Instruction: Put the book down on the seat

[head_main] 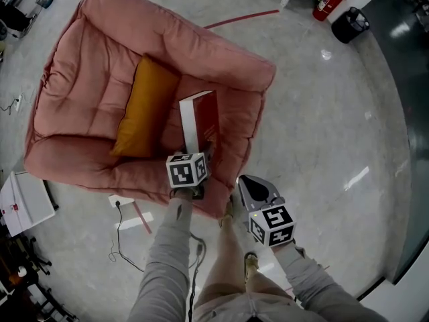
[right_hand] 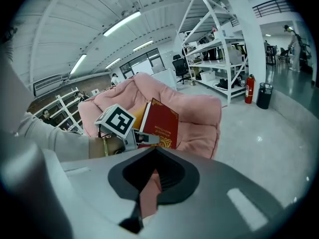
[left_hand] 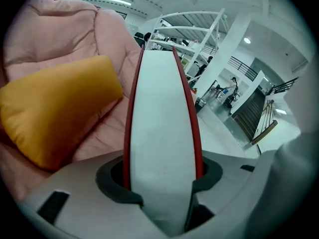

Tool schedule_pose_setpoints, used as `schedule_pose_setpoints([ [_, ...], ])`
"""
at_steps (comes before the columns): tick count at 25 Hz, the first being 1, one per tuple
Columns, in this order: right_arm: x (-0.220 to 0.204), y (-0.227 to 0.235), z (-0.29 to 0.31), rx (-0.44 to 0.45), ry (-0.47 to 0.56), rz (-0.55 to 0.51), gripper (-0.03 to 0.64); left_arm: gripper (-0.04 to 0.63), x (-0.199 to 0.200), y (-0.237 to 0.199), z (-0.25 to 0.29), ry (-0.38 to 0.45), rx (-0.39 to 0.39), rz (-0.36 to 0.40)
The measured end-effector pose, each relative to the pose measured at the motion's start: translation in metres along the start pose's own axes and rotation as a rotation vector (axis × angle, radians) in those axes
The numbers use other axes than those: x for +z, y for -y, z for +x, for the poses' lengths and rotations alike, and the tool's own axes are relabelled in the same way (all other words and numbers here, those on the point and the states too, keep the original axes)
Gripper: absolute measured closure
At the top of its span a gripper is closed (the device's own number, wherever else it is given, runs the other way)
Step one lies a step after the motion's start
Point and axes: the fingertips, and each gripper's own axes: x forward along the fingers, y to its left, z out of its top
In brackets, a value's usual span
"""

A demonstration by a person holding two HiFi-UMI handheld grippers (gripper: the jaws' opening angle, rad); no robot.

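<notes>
A red book point(head_main: 201, 119) with white page edges stands upright over the front right of the pink cushioned seat point(head_main: 94, 72). My left gripper point(head_main: 200, 154) is shut on the book's lower end. In the left gripper view the book point(left_hand: 162, 133) fills the gap between the jaws of the left gripper point(left_hand: 162, 176), page edges toward the camera. An orange cushion point(head_main: 144, 106) leans on the seat just left of the book. My right gripper point(head_main: 251, 188) hangs beside the seat's front corner, shut and empty. The right gripper view shows the right gripper point(right_hand: 154, 156) and, beyond it, the book point(right_hand: 160, 123).
A red fire extinguisher point(head_main: 330, 3) and a black bin point(head_main: 350, 24) stand on the floor at the far right. White papers point(head_main: 23, 203) and a power strip with cable point(head_main: 120, 203) lie left of my legs. White shelving point(right_hand: 219, 44) stands behind the seat.
</notes>
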Motion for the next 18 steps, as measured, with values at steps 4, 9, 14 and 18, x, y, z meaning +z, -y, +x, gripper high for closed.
schedule_pose_setpoints([
  [4,-0.009,-0.002,0.002,0.005,-0.010,0.011,0.617,0.353,-0.007,0.000,0.011,-0.029,-0.005,0.014],
  [9,-0.009,-0.002,0.001,0.005,-0.007,0.017,0.617,0.322,0.000,-0.006,0.009,0.007,0.043,0.079],
  [14,-0.007,-0.006,-0.002,0.007,0.000,0.019,0.617,0.207,0.012,-0.016,-0.002,0.086,0.112,0.116],
  [18,-0.007,-0.013,-0.005,0.015,0.003,0.015,0.617,0.207,0.014,-0.026,-0.018,0.115,0.139,0.082],
])
